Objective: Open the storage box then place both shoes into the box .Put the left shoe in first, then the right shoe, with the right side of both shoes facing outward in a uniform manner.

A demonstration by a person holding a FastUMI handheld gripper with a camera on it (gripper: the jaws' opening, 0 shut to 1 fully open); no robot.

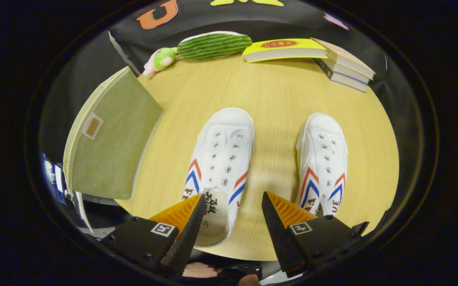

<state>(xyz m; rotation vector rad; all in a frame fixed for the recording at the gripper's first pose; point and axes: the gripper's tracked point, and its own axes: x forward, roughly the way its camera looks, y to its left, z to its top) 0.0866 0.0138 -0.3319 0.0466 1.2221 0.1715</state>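
Observation:
Two white canvas shoes with red and blue stripes lie on the round wooden table (276, 103), toes pointing away from me. The left shoe (223, 159) lies just ahead of my left finger, its heel opening partly covered by that finger. The right shoe (323, 163) lies beyond my right finger, a little to its right. An olive-green fabric storage box (111, 139) with its lid shut stands left of the left shoe, at the table's edge. My gripper (233, 198) hangs open above the table, with bare wood and the left shoe's right side between the fingers.
Along the table's far edge lie a green cucumber plush (213, 45), a small green and pink plush toy (159, 59), a yellow book (282, 49) and a stack of books (346, 65). Bare wood separates the shoes.

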